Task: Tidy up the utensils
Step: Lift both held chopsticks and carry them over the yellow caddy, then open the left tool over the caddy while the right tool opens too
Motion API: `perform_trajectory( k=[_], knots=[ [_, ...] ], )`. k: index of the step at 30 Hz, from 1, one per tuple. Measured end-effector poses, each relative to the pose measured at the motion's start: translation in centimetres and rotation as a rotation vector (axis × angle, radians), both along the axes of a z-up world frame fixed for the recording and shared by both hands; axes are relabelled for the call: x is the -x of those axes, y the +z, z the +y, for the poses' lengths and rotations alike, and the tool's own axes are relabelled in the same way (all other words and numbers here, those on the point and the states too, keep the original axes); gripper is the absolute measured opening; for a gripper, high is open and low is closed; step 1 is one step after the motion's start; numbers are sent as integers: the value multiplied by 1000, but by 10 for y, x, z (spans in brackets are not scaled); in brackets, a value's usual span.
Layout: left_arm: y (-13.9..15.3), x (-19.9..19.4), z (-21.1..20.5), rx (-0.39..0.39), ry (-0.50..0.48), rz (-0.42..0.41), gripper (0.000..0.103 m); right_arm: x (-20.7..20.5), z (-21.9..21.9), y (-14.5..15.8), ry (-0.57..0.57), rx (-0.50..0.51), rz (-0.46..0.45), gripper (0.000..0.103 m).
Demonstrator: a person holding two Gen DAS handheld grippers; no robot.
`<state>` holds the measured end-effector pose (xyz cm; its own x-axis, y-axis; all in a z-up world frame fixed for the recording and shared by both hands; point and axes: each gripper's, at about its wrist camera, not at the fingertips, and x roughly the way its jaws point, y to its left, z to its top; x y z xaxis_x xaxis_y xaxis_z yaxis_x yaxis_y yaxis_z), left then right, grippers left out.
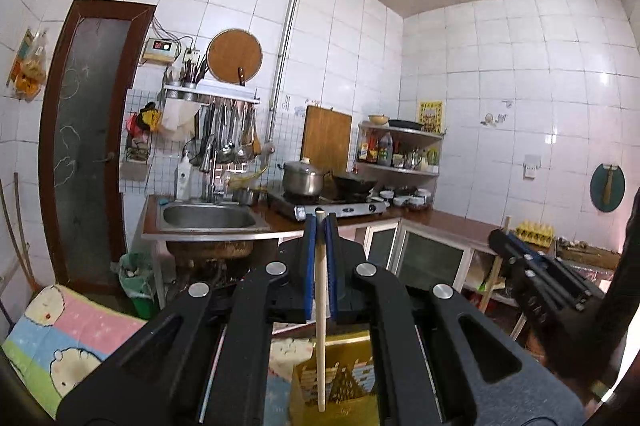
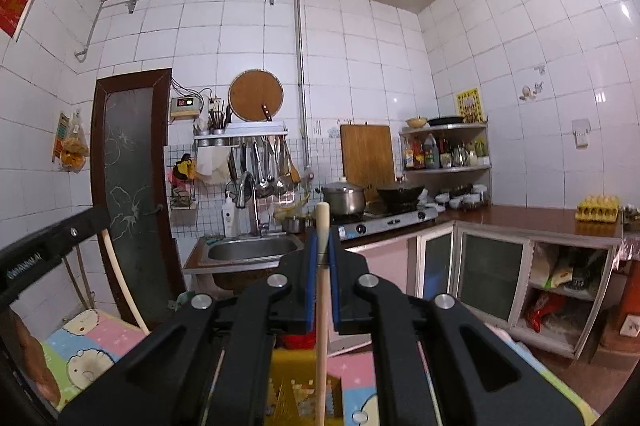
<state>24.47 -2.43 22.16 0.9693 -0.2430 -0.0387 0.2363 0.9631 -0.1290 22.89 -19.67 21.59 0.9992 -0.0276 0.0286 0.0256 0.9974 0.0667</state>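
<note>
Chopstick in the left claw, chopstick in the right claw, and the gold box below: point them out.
Left chopstick (image 1: 321, 306): left wrist view, mid shaft below the pads.
Right chopstick (image 2: 322, 310): right wrist view, mid shaft.
Gold box (image 1: 352, 378): left wrist view, its printed front.

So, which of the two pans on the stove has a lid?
The shiny steel pot, nearer the sink; the black wok beside it is uncovered.

two level wrist views, shared sink (image 1: 209, 217)
</note>
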Motion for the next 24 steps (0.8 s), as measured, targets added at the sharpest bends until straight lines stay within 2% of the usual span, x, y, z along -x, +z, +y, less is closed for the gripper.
perform_trajectory(
  k=[5, 10, 17, 20, 22, 23, 24],
  knots=[
    [1, -19, -11, -10, 7, -8, 4, -26, -6, 6, -18, -33, -35, 6],
    [-26, -52, -18, -30, 22, 52, 4, -57, -9, -9, -13, -44, -30, 6],
    [-98, -101, -19, -69, 23, 241, 4, -93, -18, -79, 17, -44, 132, 6],
    [-116, -108, -14, -68, 18, 293, 4, -100, -21, -102, 37, -35, 211, 6],
    [-119, -105, -11, -74, 31, 301, 9, -99, -23, -110, 42, -29, 260, 7],
    [-118, -103, -9, -74, 32, 310, 21, -97, -24, -110, 36, -24, 273, 7],
    [-116, -99, -5, -71, 38, 315, 45, -95, -26, -110, 30, -22, 282, 8]
  ],
)
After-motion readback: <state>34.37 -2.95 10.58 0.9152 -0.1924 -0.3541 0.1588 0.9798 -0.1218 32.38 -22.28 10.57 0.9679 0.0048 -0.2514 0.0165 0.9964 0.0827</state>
